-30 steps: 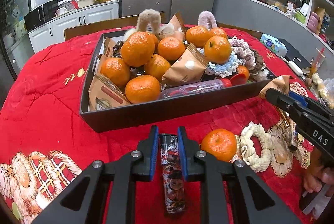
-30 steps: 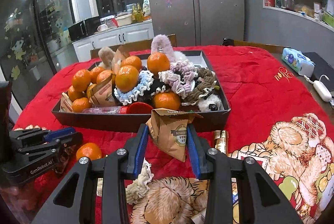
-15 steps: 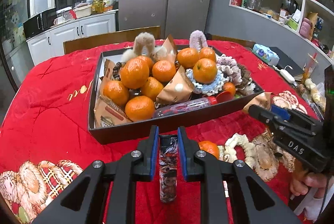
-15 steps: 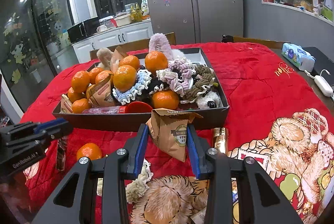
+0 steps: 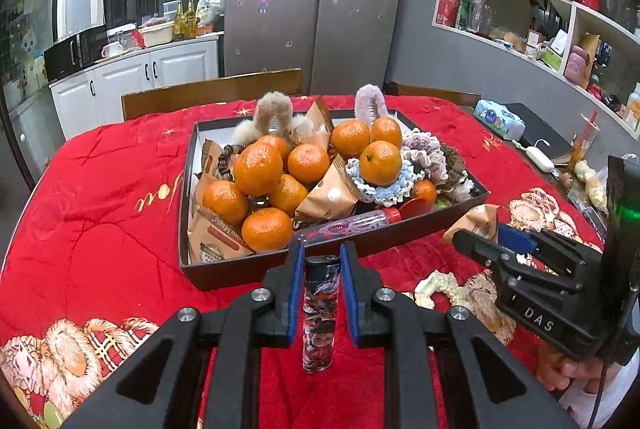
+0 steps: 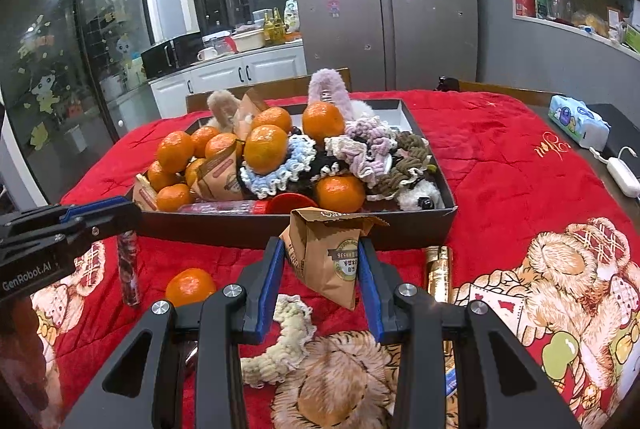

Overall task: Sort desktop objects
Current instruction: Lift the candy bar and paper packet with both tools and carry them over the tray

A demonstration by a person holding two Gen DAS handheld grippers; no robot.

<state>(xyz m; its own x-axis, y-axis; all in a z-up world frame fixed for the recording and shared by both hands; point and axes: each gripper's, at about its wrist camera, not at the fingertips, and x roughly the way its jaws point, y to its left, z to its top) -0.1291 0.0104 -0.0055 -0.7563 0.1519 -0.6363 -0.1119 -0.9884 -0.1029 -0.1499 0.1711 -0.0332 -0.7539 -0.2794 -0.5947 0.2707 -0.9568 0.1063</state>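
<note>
My left gripper is shut on a printed tube, held upright above the red cloth in front of the dark tray; the tube also shows in the right wrist view. My right gripper is shut on a brown paper snack packet, held just before the tray's front wall. The tray is piled with oranges, snack packets, knitted scrunchies and a red-capped bottle.
On the cloth lie a loose orange, a cream scrunchie and a gold tube. A tissue pack and a white charger sit at the right table edge. Wooden chairs stand behind the table.
My left gripper has risen with the tube and pulled back from the tray. My right gripper has lifted slightly, still holding the packet.
</note>
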